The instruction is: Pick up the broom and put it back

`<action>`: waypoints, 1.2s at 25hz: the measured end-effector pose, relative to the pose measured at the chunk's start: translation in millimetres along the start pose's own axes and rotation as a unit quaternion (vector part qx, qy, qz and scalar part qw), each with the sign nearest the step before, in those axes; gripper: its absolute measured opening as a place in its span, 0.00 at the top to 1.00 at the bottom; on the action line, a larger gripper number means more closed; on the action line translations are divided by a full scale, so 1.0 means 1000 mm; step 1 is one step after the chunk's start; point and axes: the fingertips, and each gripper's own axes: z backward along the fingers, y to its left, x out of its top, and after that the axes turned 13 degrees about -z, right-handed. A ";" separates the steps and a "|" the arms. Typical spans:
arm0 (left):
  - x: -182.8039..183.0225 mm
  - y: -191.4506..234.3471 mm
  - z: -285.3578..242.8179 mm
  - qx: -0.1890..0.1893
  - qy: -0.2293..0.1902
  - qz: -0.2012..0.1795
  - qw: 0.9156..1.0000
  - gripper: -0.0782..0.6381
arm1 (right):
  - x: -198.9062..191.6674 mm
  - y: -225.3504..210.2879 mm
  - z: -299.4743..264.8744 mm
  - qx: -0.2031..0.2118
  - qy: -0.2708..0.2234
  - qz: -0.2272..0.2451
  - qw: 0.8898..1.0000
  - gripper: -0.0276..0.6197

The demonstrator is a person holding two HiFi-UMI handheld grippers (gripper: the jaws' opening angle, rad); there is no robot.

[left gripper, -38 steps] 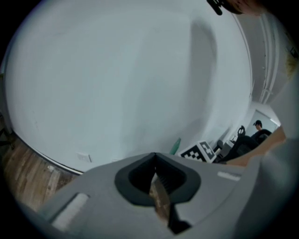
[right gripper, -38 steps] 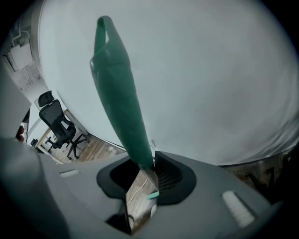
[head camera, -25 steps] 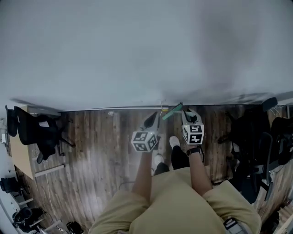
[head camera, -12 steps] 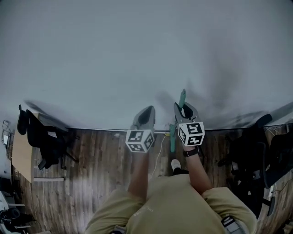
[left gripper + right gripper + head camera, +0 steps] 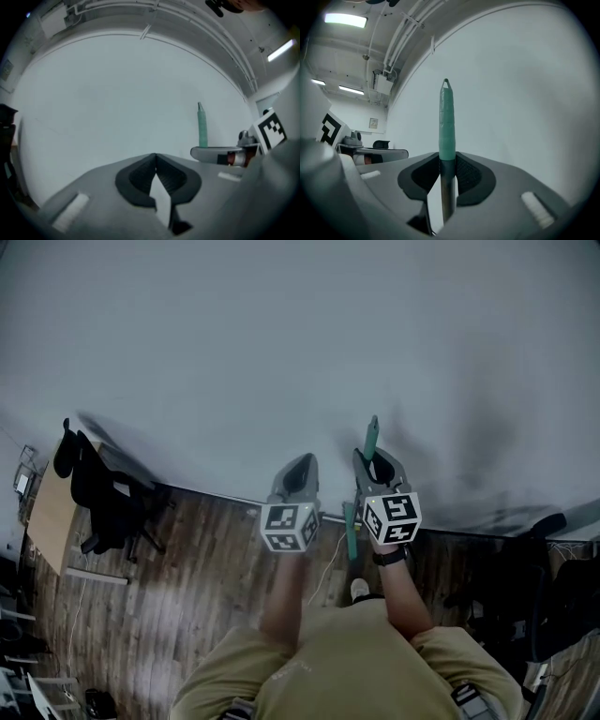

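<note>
Right gripper (image 5: pixel 446 174) pinches the broom handle (image 5: pixel 447 123) just below its green-taped end. The handle's long axis is vertical, tip above the jaws, shaft dropping toward the floor (image 5: pixel 206 587). Left gripper (image 5: pixel 156 174) is pressed together on nothing, just beside it. Wall (image 5: pixel 281 352) is dead ahead, so put-back is probably a lean forward.

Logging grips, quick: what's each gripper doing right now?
Left gripper: closed, empty.
Right gripper: closed on the broom handle.
</note>
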 end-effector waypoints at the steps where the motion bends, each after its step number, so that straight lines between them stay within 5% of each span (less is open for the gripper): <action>1: 0.002 0.001 0.003 0.011 -0.002 0.003 1.000 0.89 | 0.003 0.003 -0.002 0.009 0.003 0.004 1.000 0.82; 9: -0.015 0.043 0.055 0.112 0.017 0.000 0.994 0.89 | -0.008 0.052 -0.035 0.109 0.025 -0.002 0.994 0.81; 13: -0.029 0.086 0.114 0.189 0.028 0.003 0.981 0.89 | -0.055 0.130 -0.045 0.211 0.060 -0.006 0.976 0.80; 17: -0.041 0.132 0.193 0.269 0.041 0.009 0.962 0.89 | -0.105 0.206 -0.051 0.248 0.096 0.003 0.964 0.81; 24: -0.066 0.197 0.372 0.385 0.050 0.029 0.921 0.89 | -0.168 0.370 -0.030 0.343 0.141 0.005 0.929 0.82; 30: -0.076 0.251 0.520 0.452 0.046 0.055 0.889 0.89 | -0.209 0.514 -0.002 0.404 0.169 0.024 0.899 0.83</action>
